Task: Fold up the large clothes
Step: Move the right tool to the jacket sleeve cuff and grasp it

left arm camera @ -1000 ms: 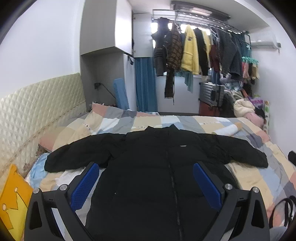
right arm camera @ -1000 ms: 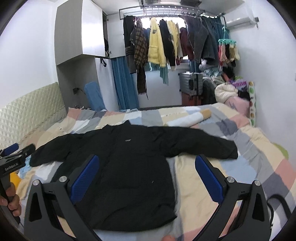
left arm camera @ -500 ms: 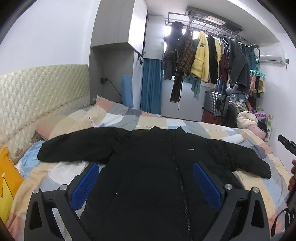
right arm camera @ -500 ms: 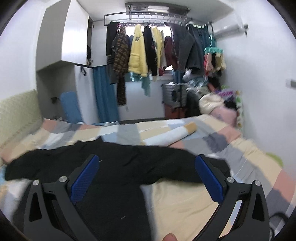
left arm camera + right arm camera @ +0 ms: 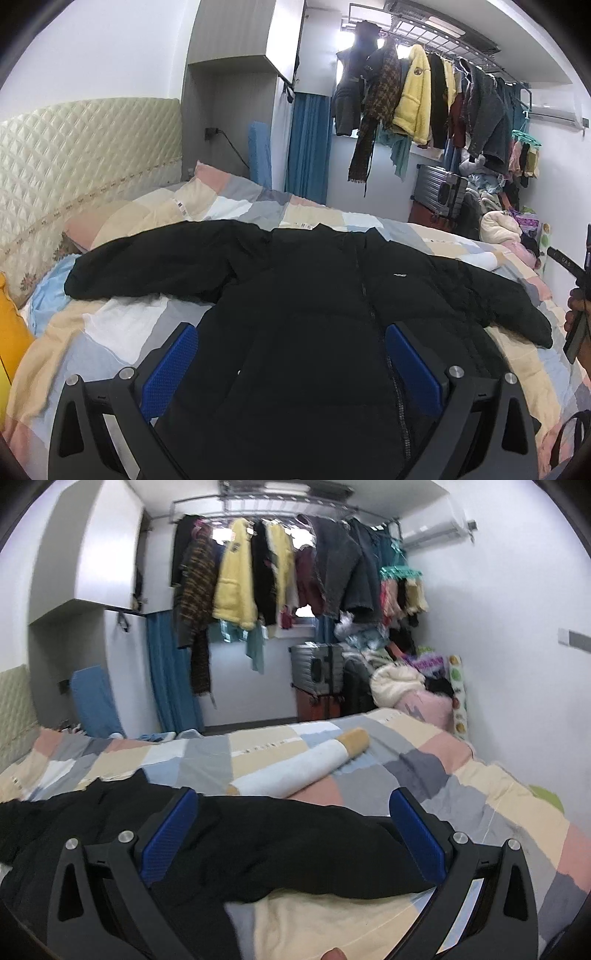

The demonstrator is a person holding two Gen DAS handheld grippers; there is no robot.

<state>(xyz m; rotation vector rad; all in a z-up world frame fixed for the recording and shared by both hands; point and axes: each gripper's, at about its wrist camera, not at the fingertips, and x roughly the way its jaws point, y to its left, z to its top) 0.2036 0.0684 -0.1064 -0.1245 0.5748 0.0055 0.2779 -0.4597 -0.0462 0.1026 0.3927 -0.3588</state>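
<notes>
**Black frames, blue pads**

Left gripper (image 5: 290, 363): black angular frame with triangular cut-outs; silver round screws; blue textured fingers (image 5: 170, 363); right gripper (image 5: 291, 836): same black frame, silver screws, blue ribbed fingers (image 5: 415, 840).

Right tongs (image 5: 291, 843) now low over the black jacket's (image 5: 258, 845) right sleeve, left tongs (image 5: 290, 363) nearer its body.

Jacket (image 5: 303, 332) hem cut off by bottom edge behind the left tongs (image 5: 291, 369). Right wrist view: hanging clothes (image 5: 280, 572) motion-blurred, jacket's left sleeve out of frame; right tongs (image 5: 293, 836) hide sleeve cuff.
</notes>
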